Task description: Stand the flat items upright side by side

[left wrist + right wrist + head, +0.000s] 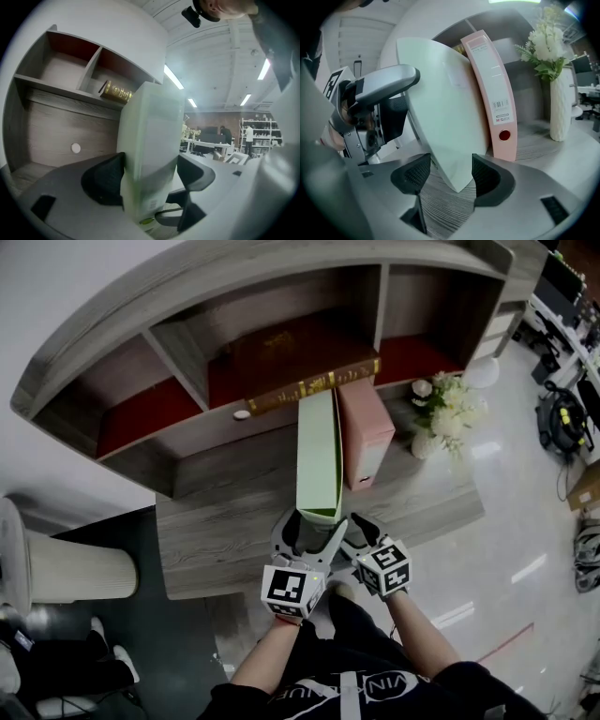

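Left gripper (150,180): jaws wide, astride the spine of one smooth, pale-green lever-arch file (319,451), with a gap at the right pad. Right gripper (446,176): half-closed jaws pinch the file's lower corner. The file is held at the near edge of the grained wooden desk (216,540), just beside one upright pink file (364,432). Beyond are one white vase (427,442) and one gilt-banded book (300,357), laid flat on the shelf.
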Available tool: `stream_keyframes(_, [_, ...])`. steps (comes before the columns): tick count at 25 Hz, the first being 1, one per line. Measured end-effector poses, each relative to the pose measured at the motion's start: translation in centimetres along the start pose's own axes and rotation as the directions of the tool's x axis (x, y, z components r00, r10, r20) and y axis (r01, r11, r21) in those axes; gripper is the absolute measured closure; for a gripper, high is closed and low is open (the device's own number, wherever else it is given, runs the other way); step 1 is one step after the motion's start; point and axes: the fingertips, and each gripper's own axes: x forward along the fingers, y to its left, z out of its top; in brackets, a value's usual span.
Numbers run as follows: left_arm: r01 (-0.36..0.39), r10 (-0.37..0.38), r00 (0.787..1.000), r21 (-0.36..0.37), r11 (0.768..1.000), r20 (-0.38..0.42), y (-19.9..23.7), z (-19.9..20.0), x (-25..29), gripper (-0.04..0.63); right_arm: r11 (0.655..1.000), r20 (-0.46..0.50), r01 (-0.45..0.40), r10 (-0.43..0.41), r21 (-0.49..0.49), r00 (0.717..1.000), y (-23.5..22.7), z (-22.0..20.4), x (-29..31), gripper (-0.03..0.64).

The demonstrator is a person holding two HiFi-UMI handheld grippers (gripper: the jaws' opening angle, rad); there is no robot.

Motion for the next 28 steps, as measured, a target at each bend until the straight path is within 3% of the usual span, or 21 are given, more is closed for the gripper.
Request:
stream_keyframes(5, [0.027, -0.025, 0.999, 0.081, 0.996, -0.02, 0.0, -0.7, 0.0, 0.281, 0.998, 0.033, 0.048, -0.049, 0.031, 0.998, -1.3, 0.4, 0.2, 0.337])
stream_keyframes(14, [-0.028, 0.028, 0.996, 0.0, 1.0, -0.083, 1.1, -3.4, 0.5, 0.296, 0.989, 0.057, 0.125, -0.129, 0.075, 0.99, -4.3, 1.9, 1.5, 0.339])
stream_keyframes(18, [-0.124, 0.12, 0.989, -0.04, 0.992, -0.085, 3.4, -3.9, -0.8, 0.299, 0.981, 0.072, 0.156, -0.164, 0.113, 0.984, -5.4, 2.8, 2.1, 0.339])
stream_keyframes(22, [-0.252, 0.247, 0.967, -0.096, 0.963, -0.067, 6.9, -3.6, -3.0, 0.307, 0.968, 0.079, 0.222, -0.232, 0.119, 0.97, -6.6, 3.2, 2.5, 0.306])
stream_keyframes(28, [-0.334, 0.329, 0.942, -0.095, 0.938, -0.065, 9.2, -3.5, -5.2, 0.311, 0.947, 0.08, 0.296, -0.307, 0.124, 0.948, -7.8, 3.8, 3.0, 0.31])
